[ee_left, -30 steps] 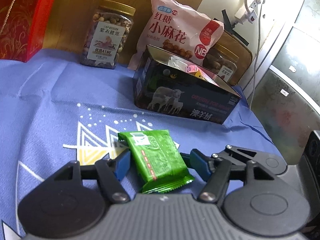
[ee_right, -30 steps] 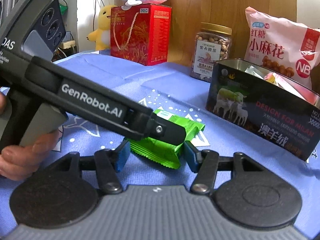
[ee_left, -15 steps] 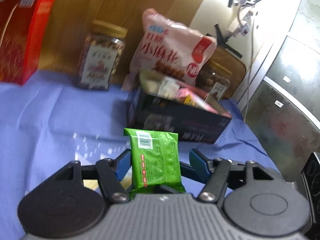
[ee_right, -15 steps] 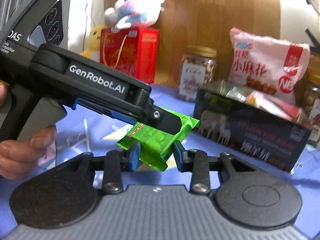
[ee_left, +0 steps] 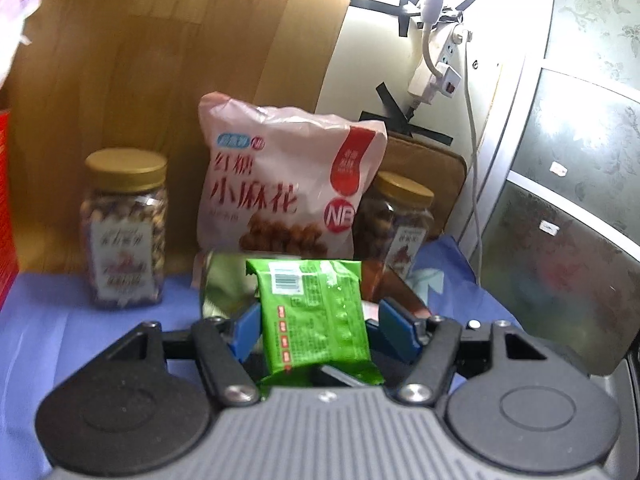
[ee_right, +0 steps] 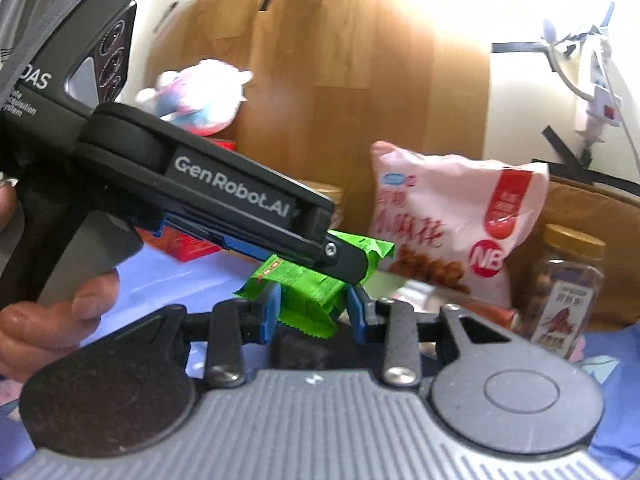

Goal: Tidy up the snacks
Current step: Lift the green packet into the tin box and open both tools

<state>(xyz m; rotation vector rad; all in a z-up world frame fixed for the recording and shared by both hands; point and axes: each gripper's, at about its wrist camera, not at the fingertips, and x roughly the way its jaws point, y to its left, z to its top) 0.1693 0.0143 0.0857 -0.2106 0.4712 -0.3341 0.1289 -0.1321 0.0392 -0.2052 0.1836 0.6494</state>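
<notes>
Both my grippers clamp one green packet (ee_left: pixel 316 312), lifted off the blue cloth (ee_left: pixel 60 328): the left gripper (ee_left: pixel 318 330) pinches its long sides, the right gripper (ee_right: pixel 312 312), whose jaws have just been closing, its lower end. Its long axis runs away from my left camera, barcode end farthest. Beyond stand the open tin (ee_left: pixel 224 280), then a pink bag (ee_left: pixel 280 188) between two jars (ee_left: pixel 124 228).

Your desk carries a blue cloth (ee_left: pixel 60 328). On it: pink snack bag (ee_left: pixel 280 192) at the back, one nut jar (ee_left: pixel 124 232) left of it, another jar (ee_left: pixel 400 228) right, tin (ee_left: pixel 224 284) in front.
</notes>
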